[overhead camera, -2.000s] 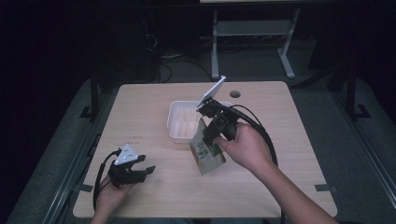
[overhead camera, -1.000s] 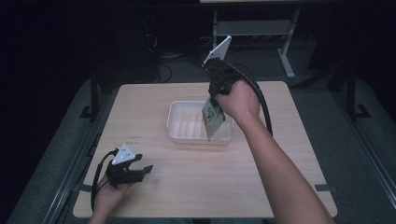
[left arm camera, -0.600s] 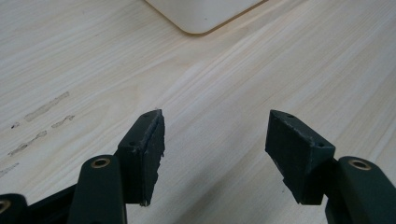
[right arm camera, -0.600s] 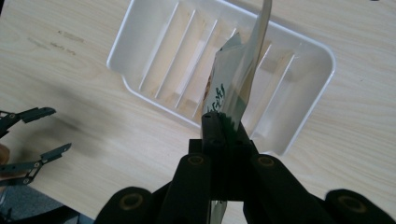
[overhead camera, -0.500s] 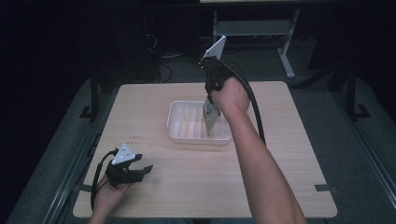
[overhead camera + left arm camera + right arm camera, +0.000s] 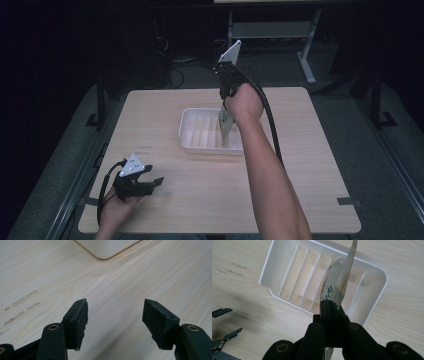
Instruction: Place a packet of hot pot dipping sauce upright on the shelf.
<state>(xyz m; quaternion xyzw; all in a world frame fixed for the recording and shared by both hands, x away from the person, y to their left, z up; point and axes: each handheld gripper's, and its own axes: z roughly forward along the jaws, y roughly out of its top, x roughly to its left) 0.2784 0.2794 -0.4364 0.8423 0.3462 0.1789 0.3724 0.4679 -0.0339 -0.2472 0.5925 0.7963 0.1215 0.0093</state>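
Observation:
My right gripper [image 6: 226, 102] points down over the white ribbed tray [image 6: 192, 142] and is shut on a flat foil pouch [image 6: 225, 125] with green print. In the right gripper view the pouch [image 6: 338, 282] hangs edge-on from the closed jaws above the tray [image 6: 274, 267], toward its right half. Whether the pouch's lower end touches the tray floor I cannot tell. My left gripper [image 6: 156, 183] rests low at the table's near left, open with nothing between its fingers. In the left gripper view its fingertips [image 6: 77, 315] stand wide apart over bare wood, with a tray corner [image 6: 105, 248] ahead.
The light wooden table [image 6: 300, 165] has bare surface around the tray. A black cable [image 6: 267, 115] trails from the right gripper along the forearm. Dark floor and a metal desk frame [image 6: 270, 30] lie beyond the far edge.
My right gripper carried the pouch from the table's middle up and back over the tray, then sank slightly lower into it. The left gripper has stayed put.

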